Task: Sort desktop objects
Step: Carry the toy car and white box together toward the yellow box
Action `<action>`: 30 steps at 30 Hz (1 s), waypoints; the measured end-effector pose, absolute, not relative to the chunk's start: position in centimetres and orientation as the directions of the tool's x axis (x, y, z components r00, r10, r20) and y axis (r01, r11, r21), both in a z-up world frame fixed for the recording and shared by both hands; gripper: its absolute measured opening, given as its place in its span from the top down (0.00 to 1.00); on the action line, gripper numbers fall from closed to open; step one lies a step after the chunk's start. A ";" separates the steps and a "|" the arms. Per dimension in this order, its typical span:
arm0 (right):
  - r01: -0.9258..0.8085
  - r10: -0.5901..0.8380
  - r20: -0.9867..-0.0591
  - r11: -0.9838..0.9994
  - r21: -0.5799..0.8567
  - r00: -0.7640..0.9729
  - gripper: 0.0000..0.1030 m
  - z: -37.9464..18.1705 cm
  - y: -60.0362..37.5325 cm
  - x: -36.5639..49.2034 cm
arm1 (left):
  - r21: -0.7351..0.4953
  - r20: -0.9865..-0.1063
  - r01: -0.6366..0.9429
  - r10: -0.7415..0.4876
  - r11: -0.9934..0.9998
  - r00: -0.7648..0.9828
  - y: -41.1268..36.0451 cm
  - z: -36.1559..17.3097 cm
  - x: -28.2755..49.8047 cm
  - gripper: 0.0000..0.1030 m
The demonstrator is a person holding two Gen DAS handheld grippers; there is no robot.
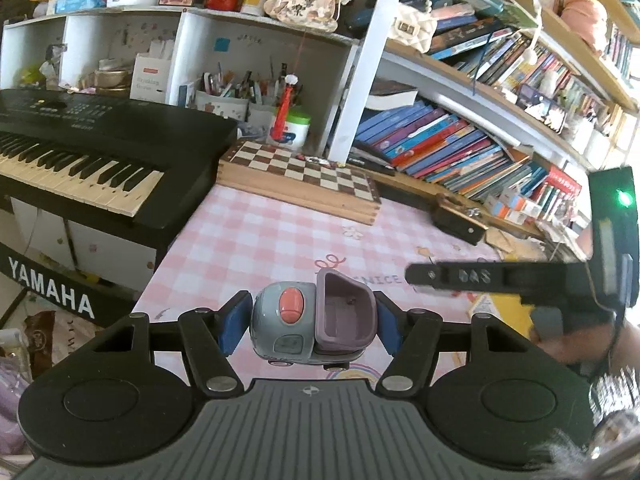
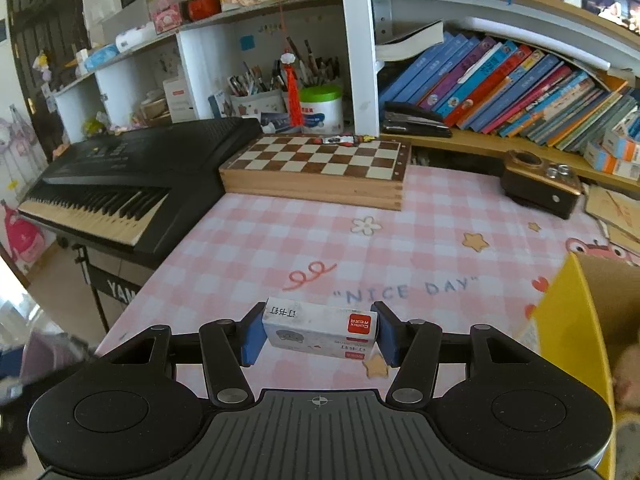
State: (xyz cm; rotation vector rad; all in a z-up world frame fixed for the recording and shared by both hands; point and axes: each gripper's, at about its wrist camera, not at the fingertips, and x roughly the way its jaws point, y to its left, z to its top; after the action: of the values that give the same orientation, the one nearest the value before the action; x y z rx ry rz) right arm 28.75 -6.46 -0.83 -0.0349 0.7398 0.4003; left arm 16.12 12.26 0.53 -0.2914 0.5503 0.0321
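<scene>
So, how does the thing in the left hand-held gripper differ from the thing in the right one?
The left hand-held gripper holds a toy car: rounded, grey, with a coral button and a purple open scoop. The right hand-held gripper holds a small box: flat-sided, white, printed, with a red label. Both are clamped between blue pads above the pink checked tablecloth.

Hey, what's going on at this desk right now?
A person is sorting desk items with two handheld grippers. The left gripper is clamped on a small grey toy car, held above the pink checked tablecloth. The right gripper is clamped on a white box of staples, with a yellow cardboard box just to its right.
</scene>
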 end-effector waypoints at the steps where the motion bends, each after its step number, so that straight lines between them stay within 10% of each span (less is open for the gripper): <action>1: -0.367 0.344 -0.660 0.924 0.109 0.668 0.46 -0.7 -6.7 28.2 | -0.271 -0.515 -0.103 -0.054 0.957 0.855 12.4 0.7 15.8 0.40; 30: -0.245 0.268 -0.689 0.960 0.134 0.673 0.46 -0.5 -7.9 12.9 | -0.279 -0.520 0.079 -0.220 0.957 0.825 13.6 1.2 6.6 0.40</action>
State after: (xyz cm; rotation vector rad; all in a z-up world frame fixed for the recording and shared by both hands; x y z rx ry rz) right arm 12.93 -7.90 -0.51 0.0314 0.7803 0.2891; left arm 6.61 13.62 1.17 -0.2510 0.5796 -0.1607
